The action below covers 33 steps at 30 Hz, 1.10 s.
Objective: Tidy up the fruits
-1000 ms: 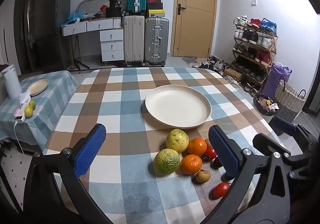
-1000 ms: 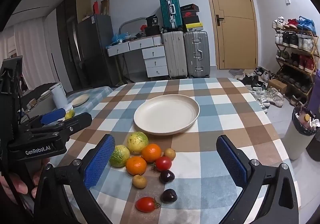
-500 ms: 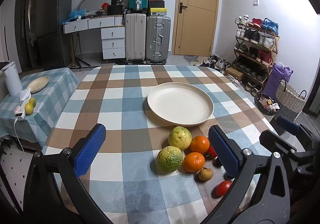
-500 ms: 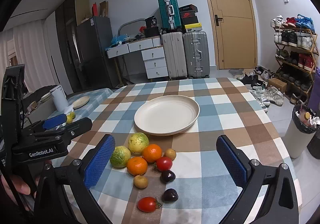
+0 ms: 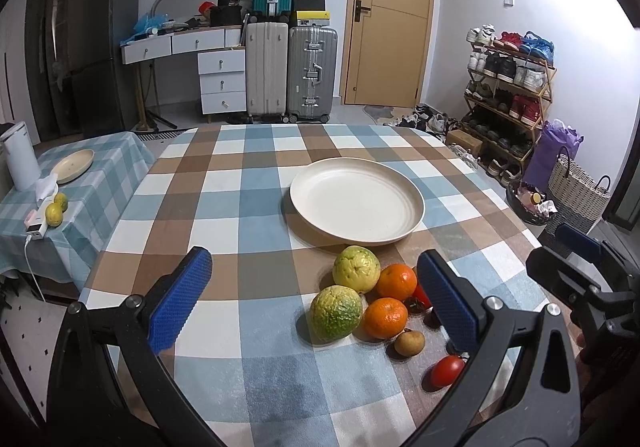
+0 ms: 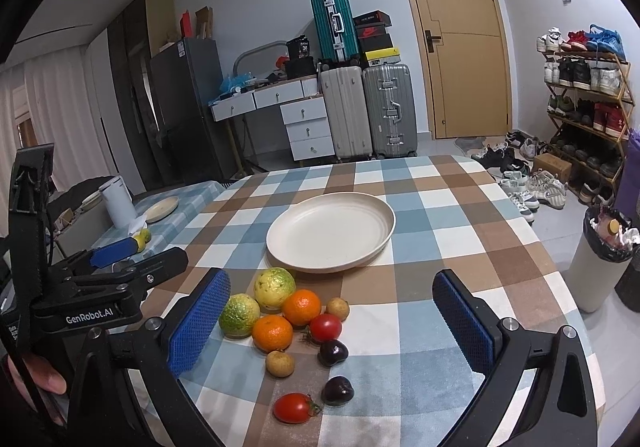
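L wrist view: the left gripper (image 5: 314,305) was seen w/ both blue pads spread wide, nothing held between them. Compared w/ a sec earlier, the fruit pile (image 5: 370,305) and the cream plate (image 5: 356,205) were shifted slightly left and up in frame and drawn a bit larger, so the gripper was judged to have been eased fwd and to the right, toward the fruit. The greenish citrus (image 5: 336,313) sat nearest its line, touching an orange (image 5: 385,318); a yellow-green citrus (image 5: 356,269) lay just behind, close to the plate rim. Plate was bare; no fruit moved yet.

R wrist view: the right gripper (image 6: 332,321) was likewise held wide open, empty, above the near edge of the checked tablecloth (image 6: 460,247). The scene was barely changed vs earlier frames; only a small creep fwd was noted. Fruit was clustered just in front of the plate: 2 oranges, a tomato (image 6: 326,327), 2 dark plums, 2 small brown fruits, and a second tomato (image 6: 295,408) nearest the camera, apart from the rest.

Meaning for task: still approach phase, approx. nothing sorted. First pick was judged likely from the pile's left side by the L gripper.
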{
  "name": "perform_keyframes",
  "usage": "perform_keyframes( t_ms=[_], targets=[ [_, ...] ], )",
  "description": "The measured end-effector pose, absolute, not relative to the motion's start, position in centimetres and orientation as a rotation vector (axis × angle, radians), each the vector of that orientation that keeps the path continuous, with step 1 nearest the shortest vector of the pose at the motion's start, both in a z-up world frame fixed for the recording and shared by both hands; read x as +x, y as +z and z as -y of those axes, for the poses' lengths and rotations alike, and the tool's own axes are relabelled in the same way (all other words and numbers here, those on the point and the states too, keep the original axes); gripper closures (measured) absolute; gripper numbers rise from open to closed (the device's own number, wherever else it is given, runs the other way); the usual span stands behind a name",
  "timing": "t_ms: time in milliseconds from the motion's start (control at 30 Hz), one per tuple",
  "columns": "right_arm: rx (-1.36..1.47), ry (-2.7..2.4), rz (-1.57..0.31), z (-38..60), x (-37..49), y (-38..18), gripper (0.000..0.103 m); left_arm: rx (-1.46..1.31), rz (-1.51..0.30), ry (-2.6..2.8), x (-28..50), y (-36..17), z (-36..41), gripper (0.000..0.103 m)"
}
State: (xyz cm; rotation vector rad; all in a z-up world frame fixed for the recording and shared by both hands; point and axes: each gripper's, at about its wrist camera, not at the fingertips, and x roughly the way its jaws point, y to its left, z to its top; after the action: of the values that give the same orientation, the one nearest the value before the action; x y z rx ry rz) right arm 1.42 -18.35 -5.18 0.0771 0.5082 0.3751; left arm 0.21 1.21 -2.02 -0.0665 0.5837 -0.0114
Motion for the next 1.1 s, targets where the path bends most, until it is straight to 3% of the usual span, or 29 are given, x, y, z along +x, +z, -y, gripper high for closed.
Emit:
perform_keyframes(
  t_ms=[1100],
  targets=[
    [0.063,0.387,-0.487,18.43,1.0,-5.11,0.0,-0.076,-0.596,-0.03,0.47,-2.45,-0.59,0.001]
  ],
)
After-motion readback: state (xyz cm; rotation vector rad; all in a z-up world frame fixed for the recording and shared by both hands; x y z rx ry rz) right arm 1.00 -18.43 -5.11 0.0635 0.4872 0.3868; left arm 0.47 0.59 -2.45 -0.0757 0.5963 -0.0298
